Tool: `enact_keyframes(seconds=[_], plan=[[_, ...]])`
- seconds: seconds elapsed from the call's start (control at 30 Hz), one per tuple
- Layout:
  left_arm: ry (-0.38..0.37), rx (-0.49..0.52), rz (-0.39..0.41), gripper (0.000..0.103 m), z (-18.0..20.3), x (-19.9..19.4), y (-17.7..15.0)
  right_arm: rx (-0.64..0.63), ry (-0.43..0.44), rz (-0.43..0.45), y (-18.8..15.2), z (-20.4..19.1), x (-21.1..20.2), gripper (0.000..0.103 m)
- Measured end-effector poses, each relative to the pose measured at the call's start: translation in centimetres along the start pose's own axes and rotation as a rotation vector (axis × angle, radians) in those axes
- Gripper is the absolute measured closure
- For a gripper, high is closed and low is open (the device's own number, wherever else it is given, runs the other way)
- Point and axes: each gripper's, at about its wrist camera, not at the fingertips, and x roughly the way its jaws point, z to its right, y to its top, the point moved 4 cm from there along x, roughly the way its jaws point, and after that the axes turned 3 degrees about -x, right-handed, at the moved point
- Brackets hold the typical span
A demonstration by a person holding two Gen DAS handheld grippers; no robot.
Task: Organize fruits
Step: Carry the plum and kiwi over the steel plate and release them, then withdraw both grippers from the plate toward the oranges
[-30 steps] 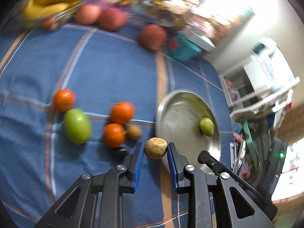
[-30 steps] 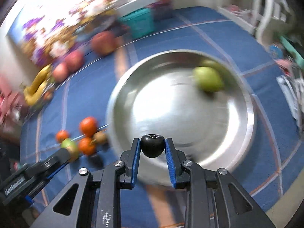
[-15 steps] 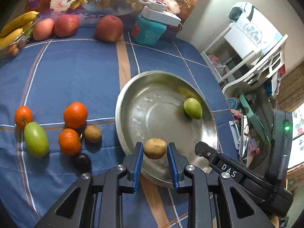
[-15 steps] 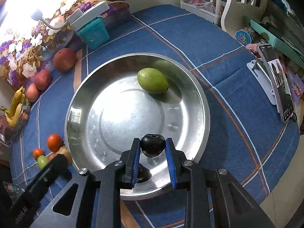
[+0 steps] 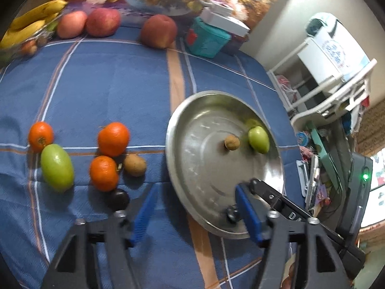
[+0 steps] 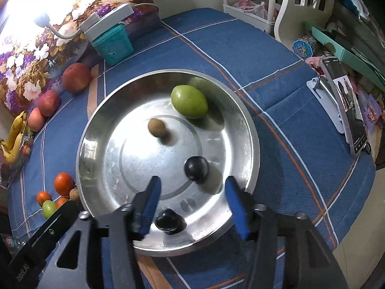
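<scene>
A steel plate [image 6: 252,132] on the blue cloth holds a green fruit [image 6: 189,101], a brown kiwi [image 6: 157,127] and two dark plums [image 6: 196,168] [image 6: 169,221]. My right gripper [image 6: 192,207] hangs over the plate's near rim, its jaws opening with nothing pressed between them. In the left wrist view my left gripper [image 5: 196,213] is also opening, empty, over the plate's [image 5: 173,130] left rim. The kiwi [image 5: 232,142] lies beside the green fruit [image 5: 258,139]. Left of the plate on the cloth lie three oranges [image 5: 113,138], a green fruit [image 5: 57,167], a kiwi [image 5: 134,165] and a plum [image 5: 118,198].
Apples [image 5: 157,31] and bananas [image 5: 28,21] line the back of the table beside a teal box [image 6: 113,43] bearing a white lamp base. A phone on a stand [image 6: 346,106] sits at the table's right edge, with a white shelf [image 5: 332,72] beyond.
Both grippers opened. The kiwi left the left jaws and now lies in the middle of the plate. The plum left the right jaws and rests in the plate.
</scene>
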Motion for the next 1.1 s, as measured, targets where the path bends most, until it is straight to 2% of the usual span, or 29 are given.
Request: enact_keyframes(seconds=[0.03, 0.1, 0.2, 0.27, 0.3, 0.43, 0.63, 0.7, 0.8, 1.0, 1.1], plan=[[0.014, -0.01, -0.003, 0.029, -0.3, 0.0, 0.1, -0.003, -0.006, 0.0, 0.0, -0.1, 0.0, 0.038], [0.081, -0.009, 0.004, 0.019, -0.9, -0.1, 0.2, -0.009, -0.016, 0.004, 0.0, -0.1, 0.1, 0.026], [0.194, 0.02, 0.032, 0.008, -1.6, -0.5, 0.5, -0.014, -0.021, 0.016, 0.0, -0.2, 0.1, 0.021], [0.229, 0.002, 0.038, 0.0, -2.4, -0.7, 0.6, -0.024, -0.028, 0.023, 0.0, -0.3, 0.1, 0.012], [0.247, -0.012, 0.04, 0.0, -2.9, -0.8, 0.6, -0.029, -0.03, 0.029, 0.0, -0.4, 0.1, 0.009], [0.368, -0.049, 0.057, 0.0, -5.2, -1.9, 0.8, -0.048, -0.023, 0.053, 0.2, -0.9, -0.2, 0.009], [0.465, -0.102, 0.137, 0.0, -8.4, -4.9, 1.7, -0.122, 0.054, 0.092, 0.2, -3.4, -0.9, 0.008], [0.485, -0.116, 0.159, 0.0, -9.3, -5.9, 2.0, -0.183, 0.064, 0.101, 0.1, -4.9, -1.1, 0.008], [0.49, -0.153, 0.177, 0.0, -11.3, -7.5, 2.2, -0.254, 0.134, 0.096, -0.6, -7.7, -1.2, 0.008], [0.555, -0.251, 0.229, 0.0, -15.5, -10.9, 2.7, -0.38, 0.214, 0.076, -2.4, -12.8, -1.6, 0.008], [0.557, -0.274, 0.245, 0.0, -16.6, -11.9, 2.9, -0.421, 0.24, 0.072, -3.2, -14.9, -1.9, 0.008]])
